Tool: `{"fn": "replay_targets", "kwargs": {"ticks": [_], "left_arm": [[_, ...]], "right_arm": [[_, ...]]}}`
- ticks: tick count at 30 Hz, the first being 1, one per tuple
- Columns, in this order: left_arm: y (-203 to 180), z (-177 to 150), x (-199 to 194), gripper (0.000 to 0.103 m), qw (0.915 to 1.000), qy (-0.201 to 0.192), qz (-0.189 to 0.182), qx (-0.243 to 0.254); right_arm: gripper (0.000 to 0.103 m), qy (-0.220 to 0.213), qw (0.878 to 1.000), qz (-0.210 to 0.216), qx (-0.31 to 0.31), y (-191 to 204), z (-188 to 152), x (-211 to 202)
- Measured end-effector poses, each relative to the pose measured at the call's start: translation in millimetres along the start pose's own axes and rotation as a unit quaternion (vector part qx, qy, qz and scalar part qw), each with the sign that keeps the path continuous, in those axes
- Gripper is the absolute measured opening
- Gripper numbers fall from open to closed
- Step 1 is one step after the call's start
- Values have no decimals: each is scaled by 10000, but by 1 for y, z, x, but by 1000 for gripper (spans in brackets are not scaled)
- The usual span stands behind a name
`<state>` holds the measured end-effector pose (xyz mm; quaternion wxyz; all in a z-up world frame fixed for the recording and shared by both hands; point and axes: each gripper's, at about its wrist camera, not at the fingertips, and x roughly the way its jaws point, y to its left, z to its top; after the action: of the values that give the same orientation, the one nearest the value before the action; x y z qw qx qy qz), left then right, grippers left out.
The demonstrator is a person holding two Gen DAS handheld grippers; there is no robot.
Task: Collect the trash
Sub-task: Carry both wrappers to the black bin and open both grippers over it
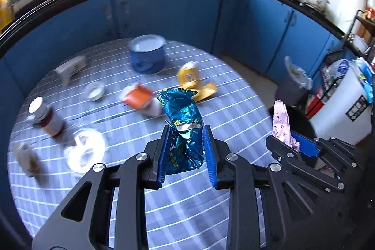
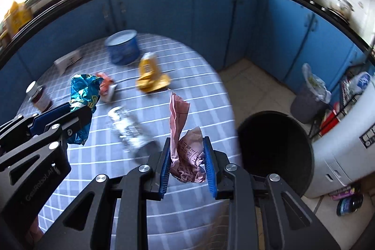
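My left gripper (image 1: 186, 132) is shut on a crumpled blue foil snack bag (image 1: 184, 123), held above the round striped table (image 1: 211, 214). In the right wrist view that same blue bag (image 2: 85, 95) shows at the left between the left gripper's pads. My right gripper (image 2: 187, 144) is shut on a crumpled pink printed paper (image 2: 185, 151), held over the table's right edge. The pink paper (image 1: 282, 123) also shows at the right of the left wrist view. A black round bin (image 2: 274, 151) with a dark open mouth stands on the floor just right of the table.
On the table lie an orange wrapper (image 1: 137, 97), yellow packets (image 2: 151, 76), a blue tub (image 1: 147, 55), a white box (image 1: 70, 67), a jar (image 1: 46, 118), a small white cup (image 1: 95, 90) and clear plastic (image 2: 127, 125). A grey lined bin (image 2: 309, 100) and white appliance (image 2: 351, 151) stand right. Blue cabinets (image 2: 187, 11) behind.
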<state>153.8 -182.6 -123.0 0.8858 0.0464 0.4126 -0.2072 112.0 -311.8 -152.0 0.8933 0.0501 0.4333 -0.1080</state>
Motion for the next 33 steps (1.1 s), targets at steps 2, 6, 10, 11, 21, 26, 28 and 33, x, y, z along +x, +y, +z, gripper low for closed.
{"fn": "replay_targets", "kwargs": {"ticks": [2,6,10,11,21,26,28,33], "left_arm": [[-13,5,5,29,10000,-19,-36,73],[-39,10,12,29,9996,-35,-34,274],[-60,10,21,29,9988,-3,-102,470],[-66,10,23,29,9986,17,-134,507],[-98,13,39,29,9969,158,-295,709],[-106,14,41,29,9967,193,-301,734],[-109,14,43,29,9964,217,-308,755],[-116,15,45,29,9957,261,-354,810]], "right_arm": [[26,-43,9999,-99,121,-17,0,-1],[26,-119,9987,-348,349,-49,3,0],[26,-101,9965,-609,556,-81,3,6],[26,-91,9961,-642,592,-87,3,8],[26,76,9935,-716,884,-124,-3,25],[26,121,9931,-693,942,-132,-6,29],[28,129,9927,-696,977,-135,-6,30],[28,24,9920,-841,943,-138,-5,28]]}}
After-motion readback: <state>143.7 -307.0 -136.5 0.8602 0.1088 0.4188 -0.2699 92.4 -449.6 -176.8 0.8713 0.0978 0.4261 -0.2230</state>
